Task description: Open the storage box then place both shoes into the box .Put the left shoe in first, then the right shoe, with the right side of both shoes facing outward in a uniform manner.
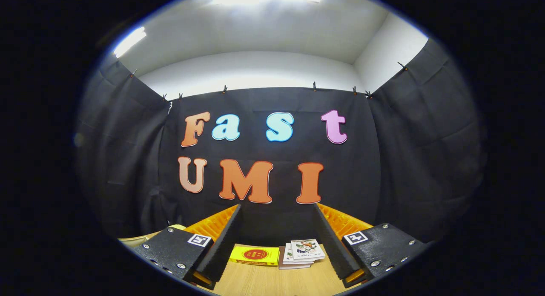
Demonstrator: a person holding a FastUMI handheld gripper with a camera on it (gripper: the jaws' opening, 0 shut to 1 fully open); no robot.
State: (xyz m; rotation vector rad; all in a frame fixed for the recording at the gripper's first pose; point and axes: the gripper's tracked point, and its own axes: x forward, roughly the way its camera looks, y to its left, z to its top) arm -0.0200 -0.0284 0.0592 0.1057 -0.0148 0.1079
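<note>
Fingers spread wide on our gripper [276, 211], nothing held between them, and we are looking level at the black cloth booth wall [404, 159]. Between the fingers, on the pale wooden tabletop [264, 281], we see a flat yellow book [254, 255] lying beside a small stack of white illustrated booklets [302, 253]. We cannot tell where storage box or shoes are.

The handheld two-finger gripper [276, 211] is held about level — its ridged fingers [221, 245] spread wide apart, gripping nothing.
</note>
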